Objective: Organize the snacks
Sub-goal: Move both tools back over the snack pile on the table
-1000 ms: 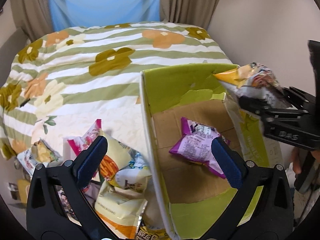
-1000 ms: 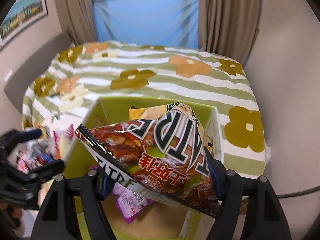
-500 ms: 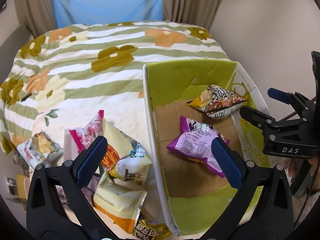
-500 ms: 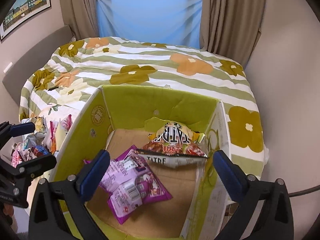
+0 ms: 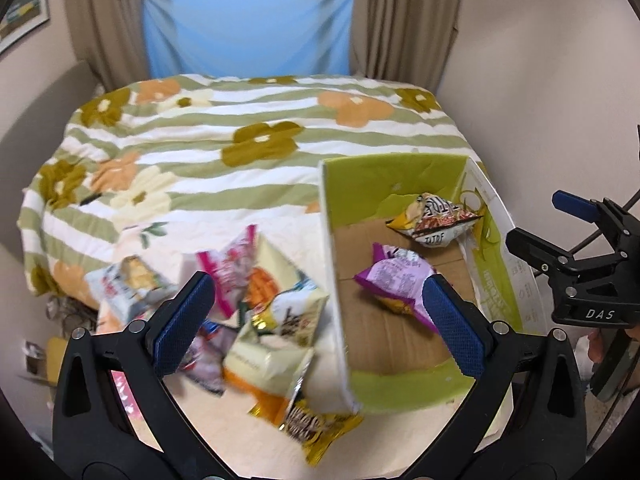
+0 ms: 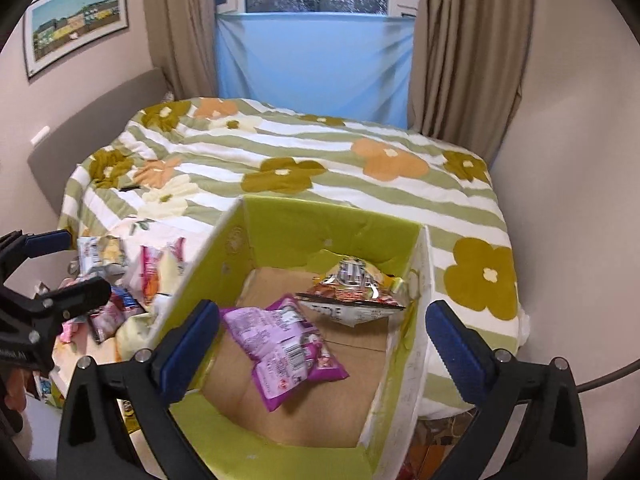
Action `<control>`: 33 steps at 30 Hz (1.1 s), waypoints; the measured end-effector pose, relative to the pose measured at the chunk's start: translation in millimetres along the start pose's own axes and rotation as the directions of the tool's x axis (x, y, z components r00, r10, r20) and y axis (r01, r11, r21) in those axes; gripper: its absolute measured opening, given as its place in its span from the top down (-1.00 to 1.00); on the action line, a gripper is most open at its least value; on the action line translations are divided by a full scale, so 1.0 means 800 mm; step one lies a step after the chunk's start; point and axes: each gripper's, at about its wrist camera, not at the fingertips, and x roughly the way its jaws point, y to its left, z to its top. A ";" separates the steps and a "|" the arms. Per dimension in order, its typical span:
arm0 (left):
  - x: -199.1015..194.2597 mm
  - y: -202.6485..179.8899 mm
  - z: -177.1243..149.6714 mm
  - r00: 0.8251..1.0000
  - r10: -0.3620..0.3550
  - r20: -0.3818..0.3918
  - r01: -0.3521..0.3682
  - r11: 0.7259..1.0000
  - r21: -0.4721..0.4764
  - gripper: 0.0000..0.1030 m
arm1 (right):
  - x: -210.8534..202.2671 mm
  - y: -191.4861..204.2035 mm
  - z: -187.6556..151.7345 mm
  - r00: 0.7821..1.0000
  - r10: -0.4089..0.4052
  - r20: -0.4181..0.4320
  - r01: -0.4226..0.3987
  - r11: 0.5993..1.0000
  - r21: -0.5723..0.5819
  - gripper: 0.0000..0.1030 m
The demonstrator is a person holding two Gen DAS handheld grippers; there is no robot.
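Snack bags (image 6: pixel 280 344) in green box (image 6: pixel 332 224), right hand-held gripper (image 6: pixel 322 350) above, left hand-held gripper (image 5: pixel 320 324) beside, both spread empty.

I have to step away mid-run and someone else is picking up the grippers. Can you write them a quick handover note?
Left gripper: open, empty, over the loose snack pile on the bed, left of the box.
Right gripper: open, empty, over the green box.
Done: purple bag and brown chip bag lie in the box.
Left: move the remaining pile into the box.

Soft even light, fisheye-warped edges, slight motion blur.
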 end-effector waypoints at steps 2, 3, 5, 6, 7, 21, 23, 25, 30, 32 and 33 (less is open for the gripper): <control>-0.015 0.014 -0.010 1.000 0.021 0.007 -0.021 1.000 -0.014 -0.99 | -0.009 0.009 -0.004 0.999 0.039 0.013 -0.039 0.999 0.007 -0.99; -0.025 0.023 -0.016 0.999 0.033 0.014 -0.032 0.999 -0.023 -0.99 | -0.013 0.016 -0.006 0.998 0.060 0.018 -0.060 0.998 0.013 -0.99; -0.038 0.040 -0.027 0.999 0.048 0.026 -0.047 0.998 -0.044 -0.99 | -0.020 0.026 -0.009 0.996 0.091 0.026 -0.092 0.996 0.022 -0.99; -0.046 0.054 -0.035 0.998 0.055 0.031 -0.053 0.997 -0.057 -0.99 | -0.025 0.034 -0.013 0.994 0.106 0.030 -0.106 0.994 0.029 -0.99; -0.050 0.061 -0.040 0.998 0.058 0.033 -0.056 0.996 -0.063 -0.99 | -0.028 0.040 -0.015 0.993 0.113 0.034 -0.115 0.993 0.033 -0.99; -0.097 0.260 -0.135 0.999 0.034 -0.003 -0.034 0.990 -0.134 -0.99 | -0.065 0.211 -0.040 0.980 0.151 0.127 -0.163 0.982 0.094 -0.99; -0.093 0.288 -0.146 1.000 0.020 -0.018 -0.022 0.988 -0.151 -0.99 | -0.059 0.236 -0.042 0.980 0.155 0.125 -0.167 0.981 0.095 -0.99; -0.089 0.312 -0.156 0.999 0.009 -0.034 -0.014 0.987 -0.159 -0.99 | -0.050 0.266 -0.046 0.980 0.157 0.118 -0.168 0.982 0.091 -0.99; -0.056 0.363 -0.182 0.994 -0.026 -0.110 0.008 0.987 -0.159 -0.99 | -0.021 0.321 -0.059 0.986 0.140 0.088 -0.147 0.986 0.079 -0.99; -0.036 0.380 -0.191 0.989 -0.040 -0.141 0.017 0.986 -0.166 -0.99 | -0.007 0.335 -0.065 0.988 0.136 0.075 -0.142 0.986 0.087 -0.99; -0.026 0.384 -0.196 0.986 -0.051 -0.157 0.024 0.985 -0.170 -0.99 | 0.003 0.341 -0.069 0.989 0.137 0.064 -0.142 0.985 0.094 -0.99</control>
